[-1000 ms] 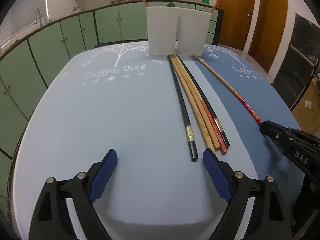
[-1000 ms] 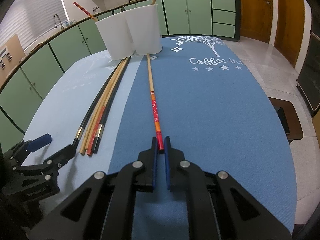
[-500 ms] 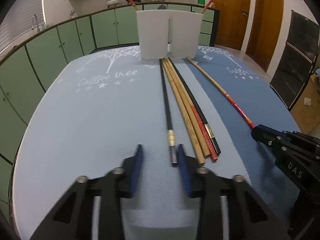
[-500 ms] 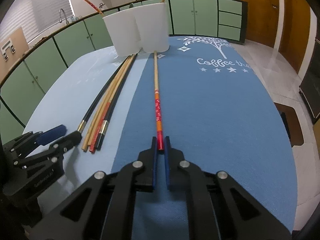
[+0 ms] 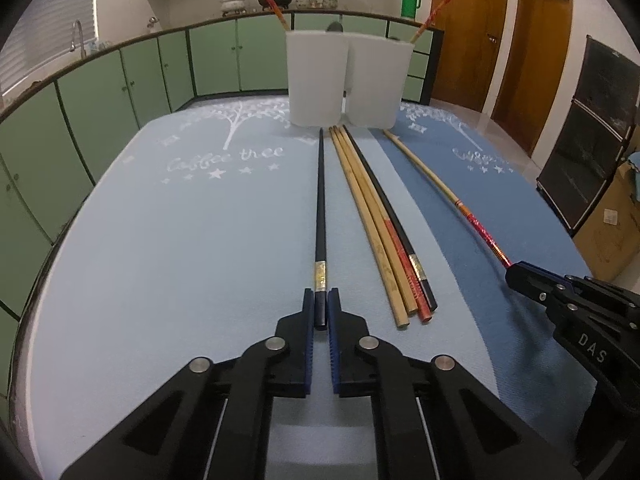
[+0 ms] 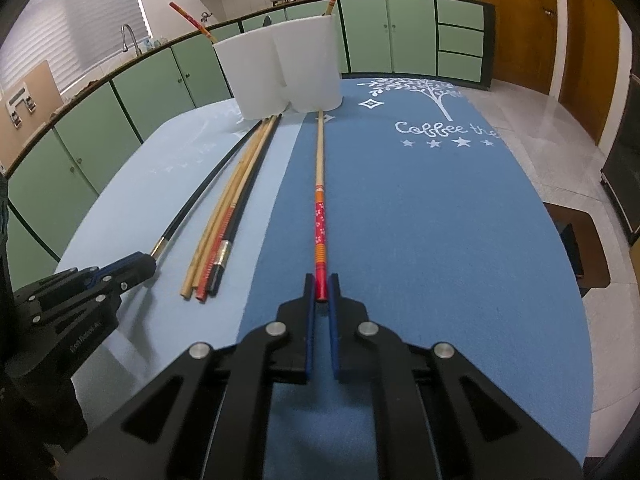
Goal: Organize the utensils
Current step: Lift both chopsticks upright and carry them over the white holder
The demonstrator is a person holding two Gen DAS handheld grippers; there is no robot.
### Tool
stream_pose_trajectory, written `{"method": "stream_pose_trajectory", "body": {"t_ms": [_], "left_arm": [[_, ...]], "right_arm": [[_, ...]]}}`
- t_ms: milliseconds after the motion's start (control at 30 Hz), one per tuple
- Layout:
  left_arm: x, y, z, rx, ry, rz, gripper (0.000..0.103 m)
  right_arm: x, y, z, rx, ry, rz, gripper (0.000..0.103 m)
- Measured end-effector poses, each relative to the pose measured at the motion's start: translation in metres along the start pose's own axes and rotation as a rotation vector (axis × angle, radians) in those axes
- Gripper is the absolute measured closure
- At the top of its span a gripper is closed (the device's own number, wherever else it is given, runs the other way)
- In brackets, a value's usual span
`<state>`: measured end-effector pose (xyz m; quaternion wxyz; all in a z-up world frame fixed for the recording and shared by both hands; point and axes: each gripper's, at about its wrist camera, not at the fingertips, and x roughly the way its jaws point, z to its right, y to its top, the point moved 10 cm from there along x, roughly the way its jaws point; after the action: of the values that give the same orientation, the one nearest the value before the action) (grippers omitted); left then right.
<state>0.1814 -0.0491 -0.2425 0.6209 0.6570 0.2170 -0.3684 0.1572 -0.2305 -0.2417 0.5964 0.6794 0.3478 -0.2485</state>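
The left tongs [image 5: 321, 309] are clamped on the near end of a black chopstick [image 5: 320, 216], which is slim, dark and glossy, with a gold-and-silver band just ahead of the pads. Its far tip is seen lying just in front of the two white holders [image 5: 346, 80], which stand side by side at the far edge of the worktop [image 5: 160, 240].

The right tongs [image 6: 321, 294] are closed on the red end of a bamboo chopstick [image 6: 319, 184]; its grip end is painted red with white flowers between orange bands, and the rest is left as plain pale wood running up to the holders.

Between the two gripped sticks, a loose bundle of four chopsticks [image 5: 384, 232] is laid on the cloth, pointing at the holders: two plain bamboo, one with a red patterned end, one black with a metallic band. One red-ended stick is seen leaning out of each holder.
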Motion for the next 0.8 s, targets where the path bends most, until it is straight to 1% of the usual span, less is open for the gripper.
{"method": "stream_pose_trajectory", "body": {"t_ms": [133,400,567,800], "left_arm": [[-0.019,0.008,-0.002,0.012,0.005,0.029,0.096],[-0.067,0.039,-0.010,0.001,0.007,0.135,0.096],[-0.099,0.071,-0.012,-0.005,0.001,0.220,0.097],[-0.138,0.116,-0.009,0.002,-0.021,0.328,0.097]], "right_arm": [[-0.012,0.006,-0.001,0.004,0.004,0.019,0.098],[-0.050,0.032,-0.004,0.001,0.009,0.099,0.098],[-0.087,0.064,-0.008,-0.011,0.021,0.179,0.098],[-0.125,0.114,-0.014,-0.039,0.040,0.266,0.098]]}}
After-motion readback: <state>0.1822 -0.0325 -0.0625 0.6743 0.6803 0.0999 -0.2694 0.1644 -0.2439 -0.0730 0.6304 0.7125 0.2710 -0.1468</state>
